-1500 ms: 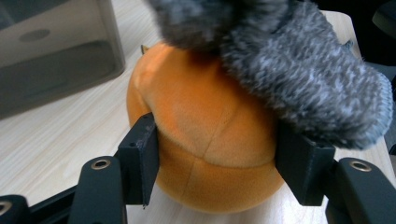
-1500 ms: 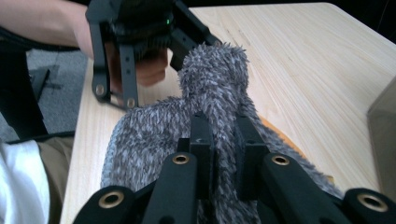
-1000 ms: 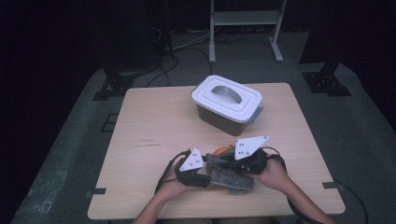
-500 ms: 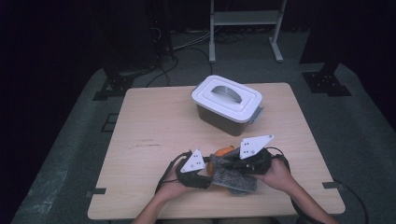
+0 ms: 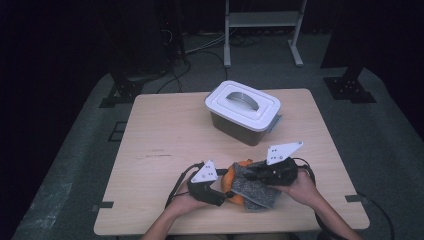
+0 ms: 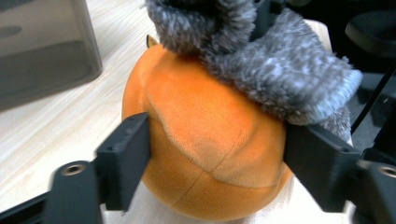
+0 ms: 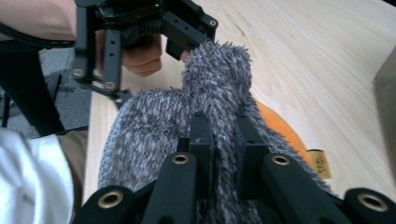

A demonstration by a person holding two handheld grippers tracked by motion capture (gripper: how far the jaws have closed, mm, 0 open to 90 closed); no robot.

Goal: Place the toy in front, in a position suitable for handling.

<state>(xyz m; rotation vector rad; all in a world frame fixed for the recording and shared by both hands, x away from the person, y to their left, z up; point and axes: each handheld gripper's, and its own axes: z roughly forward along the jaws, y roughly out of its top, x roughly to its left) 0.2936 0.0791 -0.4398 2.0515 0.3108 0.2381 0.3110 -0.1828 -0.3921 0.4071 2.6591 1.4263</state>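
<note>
An orange plush ball [image 5: 230,179] lies near the table's front edge, with a grey fuzzy cloth [image 5: 256,193] draped over its right side. My left gripper [image 5: 221,198] straddles the ball from the left. In the left gripper view its jaws flank the ball [image 6: 205,130] and their pads still touch its sides; they have just been opening. My right gripper [image 5: 256,174] comes in from the right. It is shut on a raised fold of the grey cloth [image 7: 219,88], pinched tight between the jaws [image 7: 224,128]. The ball [image 7: 280,128] peeks out under the cloth.
A grey plastic box with a white handled lid [image 5: 243,110] stands at the back centre-right of the wooden table [image 5: 165,140]; its dark wall [image 6: 42,51] lies close behind the ball. The person's hands are at the front edge.
The left jaws have widened around the orange ball. The right hand has shifted slightly right and down, drawing the grey cloth with it.
</note>
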